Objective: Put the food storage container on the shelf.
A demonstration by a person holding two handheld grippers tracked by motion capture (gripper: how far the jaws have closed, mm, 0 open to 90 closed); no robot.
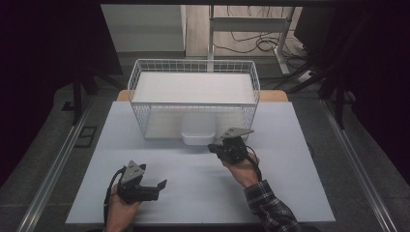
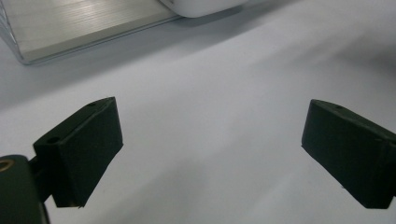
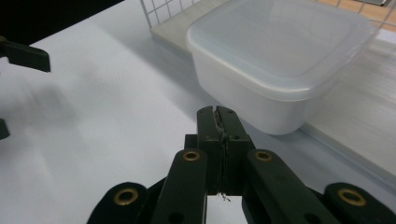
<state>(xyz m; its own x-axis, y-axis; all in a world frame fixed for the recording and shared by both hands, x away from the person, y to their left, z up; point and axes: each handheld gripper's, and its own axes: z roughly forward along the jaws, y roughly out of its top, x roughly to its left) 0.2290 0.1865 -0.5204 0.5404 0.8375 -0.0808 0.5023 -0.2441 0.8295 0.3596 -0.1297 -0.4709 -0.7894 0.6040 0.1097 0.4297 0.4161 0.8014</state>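
Dim room, grey floor (image 1: 43, 140), perhaps cables (image 1: 251, 46) beyond the table (image 1: 290, 183).

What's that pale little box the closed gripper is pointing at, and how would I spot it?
Find the white wire basket at the far side of the white table. At its lower front edge a small translucent white plastic container with a lid pokes out, just ahead of the shut right gripper. It is the one rounded, solid tub among wire mesh and flat boards.
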